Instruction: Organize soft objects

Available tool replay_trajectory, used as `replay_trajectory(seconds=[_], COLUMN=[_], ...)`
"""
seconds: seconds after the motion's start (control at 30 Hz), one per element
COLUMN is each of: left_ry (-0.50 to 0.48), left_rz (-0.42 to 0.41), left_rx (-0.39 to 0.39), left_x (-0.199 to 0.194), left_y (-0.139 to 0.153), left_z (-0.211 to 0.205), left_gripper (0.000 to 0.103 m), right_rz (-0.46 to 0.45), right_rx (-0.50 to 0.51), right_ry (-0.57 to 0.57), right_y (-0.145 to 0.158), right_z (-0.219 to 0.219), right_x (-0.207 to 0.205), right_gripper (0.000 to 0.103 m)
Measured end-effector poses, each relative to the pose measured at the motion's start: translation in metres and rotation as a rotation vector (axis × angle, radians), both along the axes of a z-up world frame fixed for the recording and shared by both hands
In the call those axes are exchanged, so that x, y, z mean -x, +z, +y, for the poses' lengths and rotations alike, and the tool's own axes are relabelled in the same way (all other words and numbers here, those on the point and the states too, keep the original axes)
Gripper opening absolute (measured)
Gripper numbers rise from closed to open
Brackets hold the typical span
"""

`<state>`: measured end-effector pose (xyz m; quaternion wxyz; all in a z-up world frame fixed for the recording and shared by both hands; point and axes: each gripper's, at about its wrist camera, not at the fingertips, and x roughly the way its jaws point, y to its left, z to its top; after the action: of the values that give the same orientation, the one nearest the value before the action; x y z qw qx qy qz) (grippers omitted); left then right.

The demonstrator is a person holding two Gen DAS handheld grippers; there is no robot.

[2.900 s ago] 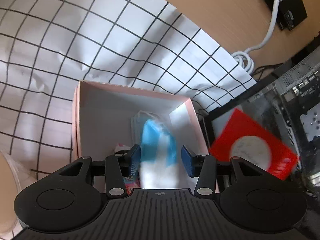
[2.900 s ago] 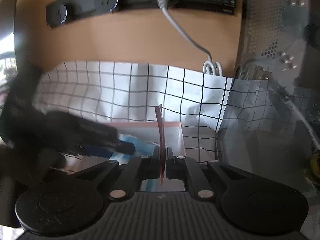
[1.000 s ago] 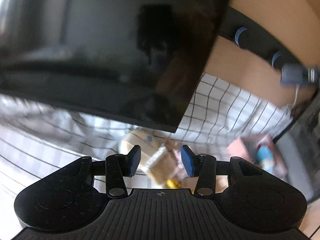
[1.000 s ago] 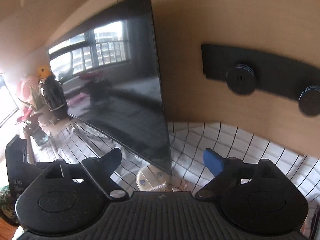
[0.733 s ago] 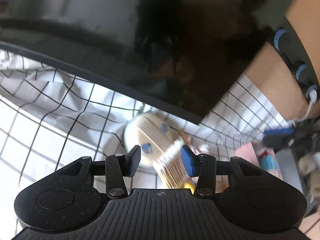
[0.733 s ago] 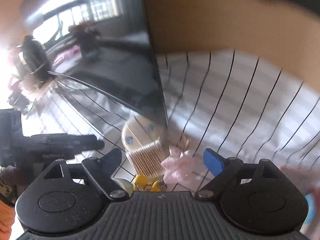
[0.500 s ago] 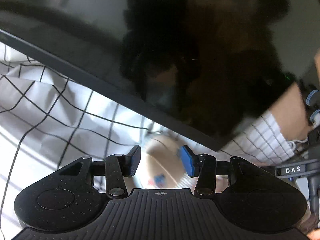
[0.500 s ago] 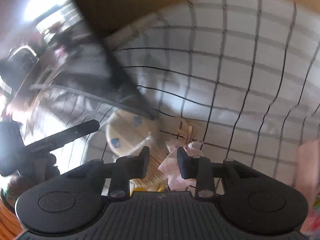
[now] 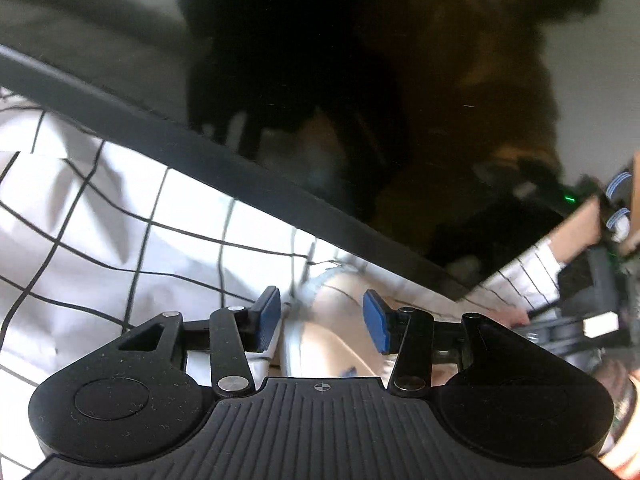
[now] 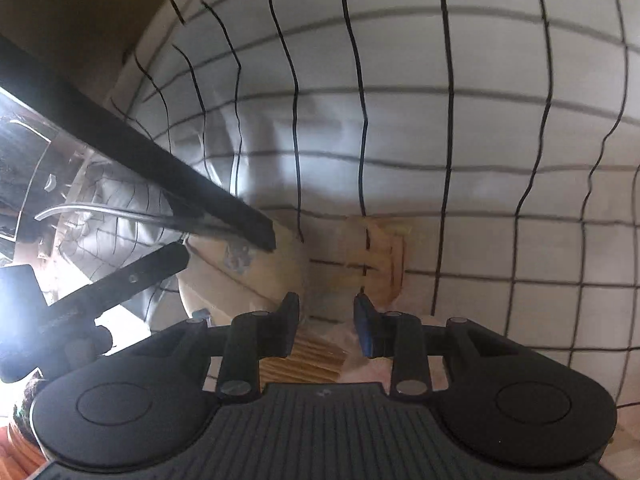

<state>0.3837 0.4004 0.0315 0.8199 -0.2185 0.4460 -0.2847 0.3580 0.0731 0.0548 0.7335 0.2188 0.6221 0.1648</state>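
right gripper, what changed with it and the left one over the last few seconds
The right gripper let go of the red card it pinched, swung from the pink box to the pile by the monitor, opened wide, then narrowed over the cotton swabs. The left gripper left the box too, and stays open over the beige pouch.

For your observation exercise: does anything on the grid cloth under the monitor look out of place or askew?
The checked cloth is rumpled near the monitor's edge. A round beige container sits partly tucked under that edge, with a bundle of thin sticks loose beside it. Neither gripper holds anything.
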Motion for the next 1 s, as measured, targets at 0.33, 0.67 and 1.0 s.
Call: replay_trajectory(seconds=[0.33,0.67,1.0], left_ry=[-0.099,-0.092,-0.163], left_rz=[-0.029,-0.023,-0.051], left_rx=[-0.07,-0.131,-0.19], left_x=[0.012,-0.006,0.014], left_y=[0.013,-0.002,0.013], left_z=[-0.008,-0.024,-0.027], left_gripper=[0.059,0.059,0.055], right_rz=[-0.047,0.011,-0.089], right_rx=[0.055,0.046,0.051], right_ry=[-0.035,-0.027,0.014], right_y=[0.009,-0.004,0.023], right_z=[-0.008,0.007,0.005], right_x=[0.004,0.002,0.014], right_gripper=[0.031,0.031,0.031])
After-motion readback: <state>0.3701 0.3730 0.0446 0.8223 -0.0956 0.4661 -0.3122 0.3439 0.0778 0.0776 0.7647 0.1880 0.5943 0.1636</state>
